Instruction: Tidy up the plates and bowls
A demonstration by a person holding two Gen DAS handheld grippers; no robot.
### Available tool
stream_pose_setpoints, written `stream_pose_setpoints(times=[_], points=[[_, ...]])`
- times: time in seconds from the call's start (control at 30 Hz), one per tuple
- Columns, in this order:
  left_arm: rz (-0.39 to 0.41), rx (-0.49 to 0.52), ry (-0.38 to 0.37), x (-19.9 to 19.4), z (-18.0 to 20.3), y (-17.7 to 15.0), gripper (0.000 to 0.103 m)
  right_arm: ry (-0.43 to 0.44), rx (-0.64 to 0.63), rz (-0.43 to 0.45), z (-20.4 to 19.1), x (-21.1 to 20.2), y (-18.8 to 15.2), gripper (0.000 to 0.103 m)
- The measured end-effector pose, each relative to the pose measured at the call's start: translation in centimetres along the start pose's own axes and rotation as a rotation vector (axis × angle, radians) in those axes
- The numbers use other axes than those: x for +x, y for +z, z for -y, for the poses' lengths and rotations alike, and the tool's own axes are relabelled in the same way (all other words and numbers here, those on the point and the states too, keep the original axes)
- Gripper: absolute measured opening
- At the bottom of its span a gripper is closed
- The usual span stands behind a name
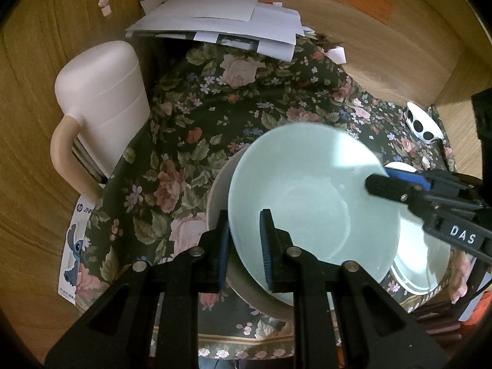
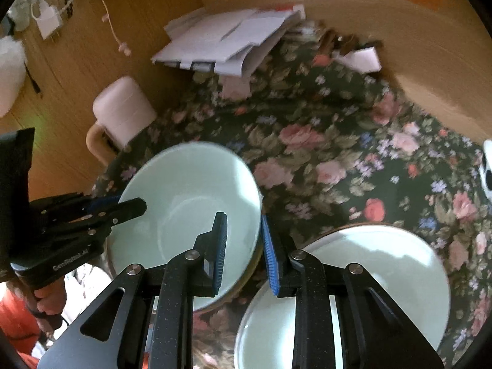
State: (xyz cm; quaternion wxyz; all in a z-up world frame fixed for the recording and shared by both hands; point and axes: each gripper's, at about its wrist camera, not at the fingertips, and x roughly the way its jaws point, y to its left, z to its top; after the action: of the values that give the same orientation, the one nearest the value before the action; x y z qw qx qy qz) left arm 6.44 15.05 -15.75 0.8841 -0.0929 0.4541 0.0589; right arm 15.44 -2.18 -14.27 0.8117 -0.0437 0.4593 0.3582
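I'm reaching in low with my left gripper (image 1: 244, 246) from the near side, its jaws clamping the near-left rim of the green bowl (image 1: 307, 193). My right gripper (image 2: 244, 252) is coming across from the right, its jaws straddling the bowl's opposite rim; whether they are pinching it, I cannot tell. The bowl is tilting inside a beige bowl (image 1: 220, 184) on the floral cloth (image 1: 190, 117). A plate (image 2: 384, 270) is lying just right of them, under my right gripper.
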Motion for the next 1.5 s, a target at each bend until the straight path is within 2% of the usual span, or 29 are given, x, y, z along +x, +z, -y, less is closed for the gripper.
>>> stream_pose_setpoints(times=[0.3, 0.37, 0.5, 0.53, 0.6, 0.8, 1.03, 1.2, 1.5], points=[[-0.004, 0.014, 0.034, 0.0, 0.3, 1.1, 0.020, -0.008, 0.019, -0.012, 1.3, -0.3, -0.5, 0.024], [0.004, 0.030, 0.050, -0.2, 0.7, 1.4, 0.032, -0.014, 0.020, 0.005, 1.6, -0.9, -0.4, 0.028], [0.072, 0.085, 0.073, -1.6, 1.9, 2.1, 0.051, -0.049, 0.020, 0.057, 2.2, -2.7, -0.1, 0.046], [0.086, 0.104, 0.073, -2.0, 2.4, 2.4, 0.056, -0.061, 0.020, 0.072, 2.5, -3.2, 0.0, 0.047], [0.103, 0.125, 0.074, -2.5, 3.1, 2.9, 0.057, -0.081, 0.021, 0.097, 3.0, -4.2, 0.1, 0.053], [0.152, 0.165, 0.023, -3.8, 6.1, 4.9, 0.065, -0.198, 0.043, 0.202, 6.0, -8.7, 0.6, 0.067], [0.218, 0.225, -0.062, -4.8, 11.4, 7.5, 0.076, -0.324, 0.119, 0.285, 10.8, -13.2, 0.6, 0.073], [0.234, 0.251, -0.112, -4.2, 14.9, 9.2, 0.080, -0.405, 0.184, 0.304, 14.9, -15.1, 0.4, 0.075], [0.185, 0.307, -0.143, -0.6, 20.5, 12.4, 0.081, -0.525, 0.330, 0.277, 23.1, -15.3, -0.4, 0.075]])
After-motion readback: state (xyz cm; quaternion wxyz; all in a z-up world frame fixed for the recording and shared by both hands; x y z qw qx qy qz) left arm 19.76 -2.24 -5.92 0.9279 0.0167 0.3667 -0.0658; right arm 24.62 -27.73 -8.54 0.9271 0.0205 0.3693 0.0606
